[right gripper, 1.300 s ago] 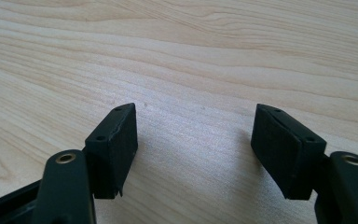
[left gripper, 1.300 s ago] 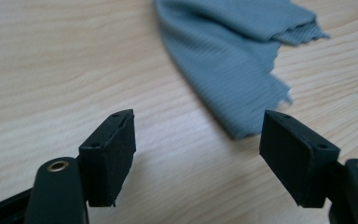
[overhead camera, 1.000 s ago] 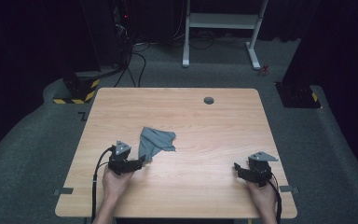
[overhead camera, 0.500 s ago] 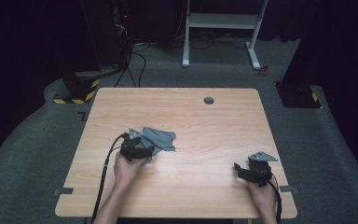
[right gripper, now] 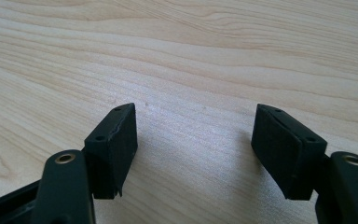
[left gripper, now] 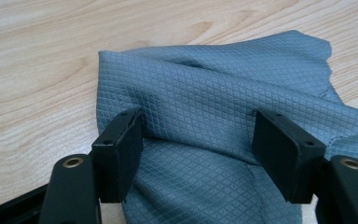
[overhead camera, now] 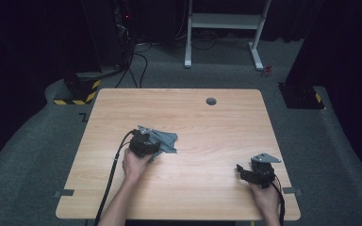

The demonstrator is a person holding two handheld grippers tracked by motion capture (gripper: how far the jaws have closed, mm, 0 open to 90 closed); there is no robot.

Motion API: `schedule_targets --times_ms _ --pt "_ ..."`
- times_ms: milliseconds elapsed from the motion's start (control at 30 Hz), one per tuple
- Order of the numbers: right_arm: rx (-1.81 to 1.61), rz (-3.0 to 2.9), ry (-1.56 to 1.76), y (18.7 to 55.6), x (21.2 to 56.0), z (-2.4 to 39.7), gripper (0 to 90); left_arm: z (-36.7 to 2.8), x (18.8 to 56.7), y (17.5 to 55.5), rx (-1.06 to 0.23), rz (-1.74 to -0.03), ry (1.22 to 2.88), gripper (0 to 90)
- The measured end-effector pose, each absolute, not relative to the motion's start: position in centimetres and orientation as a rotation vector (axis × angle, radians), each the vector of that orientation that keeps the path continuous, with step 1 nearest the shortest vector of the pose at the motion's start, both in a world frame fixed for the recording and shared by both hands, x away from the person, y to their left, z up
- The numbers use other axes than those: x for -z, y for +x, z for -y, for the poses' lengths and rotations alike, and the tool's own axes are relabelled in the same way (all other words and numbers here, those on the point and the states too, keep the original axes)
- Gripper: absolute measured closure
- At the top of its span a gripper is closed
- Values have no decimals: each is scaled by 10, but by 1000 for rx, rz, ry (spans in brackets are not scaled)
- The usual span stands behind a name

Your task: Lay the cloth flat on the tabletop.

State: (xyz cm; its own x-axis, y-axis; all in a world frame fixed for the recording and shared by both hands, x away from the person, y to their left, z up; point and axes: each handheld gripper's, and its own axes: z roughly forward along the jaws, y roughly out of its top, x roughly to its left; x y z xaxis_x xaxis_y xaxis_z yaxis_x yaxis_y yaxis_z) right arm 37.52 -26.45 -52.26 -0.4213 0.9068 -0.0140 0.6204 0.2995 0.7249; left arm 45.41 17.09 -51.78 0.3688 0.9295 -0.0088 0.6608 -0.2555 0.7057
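A grey quilted cloth (overhead camera: 168,139) lies crumpled on the wooden table (overhead camera: 202,122), left of the middle. My left gripper (overhead camera: 154,147) rests on the cloth's near left edge. In the left gripper view a raised fold of the cloth (left gripper: 205,98) runs between the jaws of my left gripper (left gripper: 198,140). Those jaws have just been closing but still stand wide apart, not pinching the fold. My right gripper (overhead camera: 242,169) sits low near the table's front right, open. In the right gripper view the right gripper (right gripper: 196,140) has bare wood between its jaws.
A small round grommet (overhead camera: 211,101) sits in the table top near the far edge. Beyond the table are a white desk frame (overhead camera: 226,21), floor cables (overhead camera: 136,61) and a yellow-and-black striped base (overhead camera: 78,94). Black cables trail from both grippers off the front edge.
My left gripper has moved right and away from me, from the bare wood onto the cloth's edge, covering part of it. The right gripper has stayed where it was.
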Motion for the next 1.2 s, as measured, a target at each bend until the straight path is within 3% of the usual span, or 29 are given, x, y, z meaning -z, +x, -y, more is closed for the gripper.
schedule_targets --times_ms 533,600,900,1200 --pt "-911 -2148 1362 375 523 264 312 -170 518 455 -547 -1354 1980 542" --pt "-911 -2149 1362 375 523 265 312 -170 518 455 -540 -1347 1978 614" --pt "-911 -2149 1362 375 523 265 313 -170 518 455 -483 -1321 1964 779" --pt "-912 -2149 1361 375 523 265 312 -170 516 454 -441 -1312 1957 812"
